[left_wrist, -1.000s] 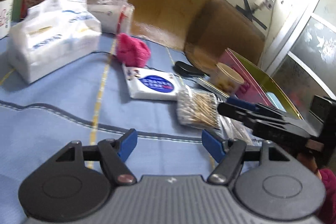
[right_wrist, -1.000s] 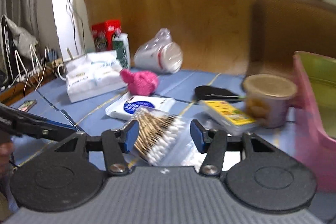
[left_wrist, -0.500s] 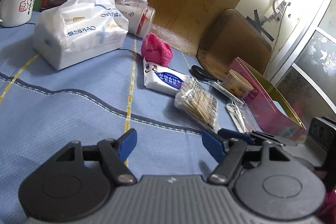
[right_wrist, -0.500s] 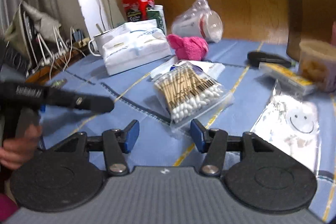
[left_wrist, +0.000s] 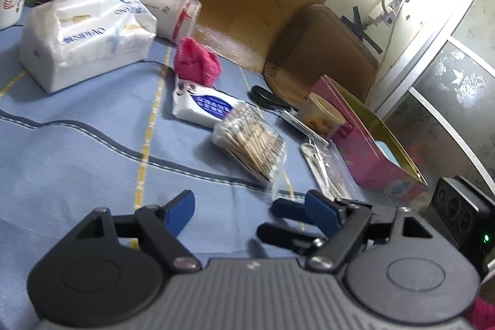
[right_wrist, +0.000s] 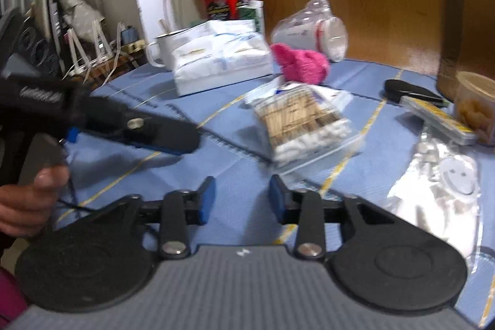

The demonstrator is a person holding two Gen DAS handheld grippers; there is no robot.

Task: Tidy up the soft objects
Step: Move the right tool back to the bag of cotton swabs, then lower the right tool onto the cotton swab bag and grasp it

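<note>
Figure: both claws low over the blue counter (left_wrist: 77, 150), neither holding anything.

My left claw (left_wrist: 247, 206) is opening; its blue pads stand wider apart than a second ago, with only bare cloth between them. My right claw (right_wrist: 241, 197) is closing; its pads have drawn nearer each other, yet nothing lies between them, so it is released and empty. In the left view its tips show low at the right, just beside my left claw's right pad.

A second ago the swab bag (right_wrist: 306, 126) sat right at my right claw's pads; now that claw is pulled back and the bag lies apart, ahead of it on the counter. The soft things are unmoved: the pink cloth (left_wrist: 196, 64) lies mid-counter, touching the wipes pack (left_wrist: 204, 107), with the tissue pack (left_wrist: 83, 33) to its left. The pink box (left_wrist: 371, 144) stands open at the right edge, beside the clear sleeve (right_wrist: 439, 190).

Judgement: no soft thing is yet sorted. The retreat and the closing on air suggest a reset, not a grasp; the pink cloth seems the nearest candidate, and the box a likely bin.
</note>
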